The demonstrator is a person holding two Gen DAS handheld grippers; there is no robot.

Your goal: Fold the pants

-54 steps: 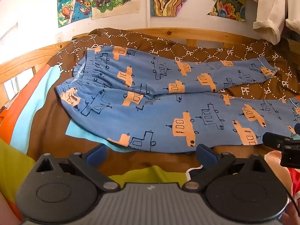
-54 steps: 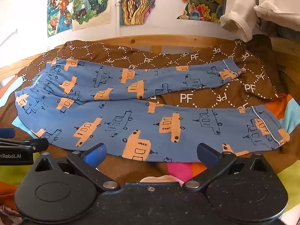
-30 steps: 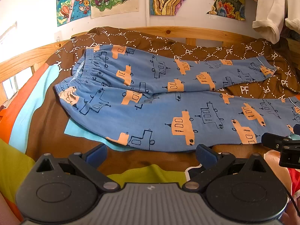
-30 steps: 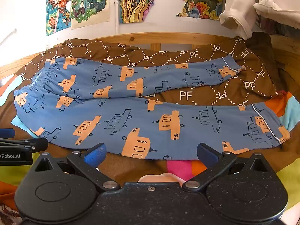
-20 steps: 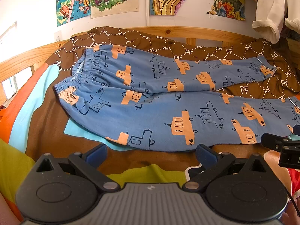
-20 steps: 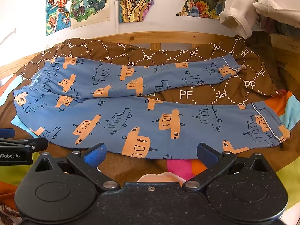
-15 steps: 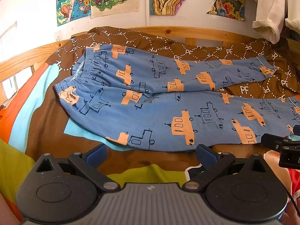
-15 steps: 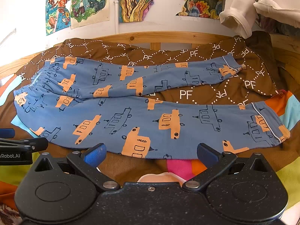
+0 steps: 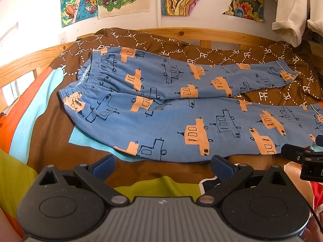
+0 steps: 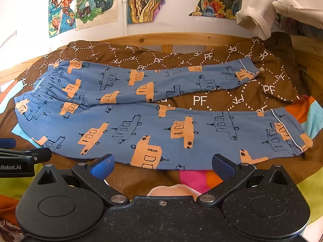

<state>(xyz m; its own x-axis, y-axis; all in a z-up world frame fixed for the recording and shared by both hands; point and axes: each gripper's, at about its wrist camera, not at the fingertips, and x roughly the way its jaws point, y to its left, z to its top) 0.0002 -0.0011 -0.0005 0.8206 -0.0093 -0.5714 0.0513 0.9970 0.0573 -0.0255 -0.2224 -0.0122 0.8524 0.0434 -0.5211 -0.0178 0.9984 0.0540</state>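
Note:
Blue pants printed with orange and outlined cars lie flat on the bed, waistband at the left, both legs stretching right and spread apart in a V. My left gripper hovers open just short of the near leg's lower edge, nearer the waist. The right gripper is open too, in front of the same near leg at mid-length. Neither touches the cloth. Each gripper's tip shows at the side of the other's view.
A brown quilt with white "PF" lettering covers the far part of the bed, over a multicoloured sheet. A wooden bed rail runs along the wall. Pale garments hang at the upper right.
Both views have drifted very slightly; the pants lie as before and both grippers stay open.

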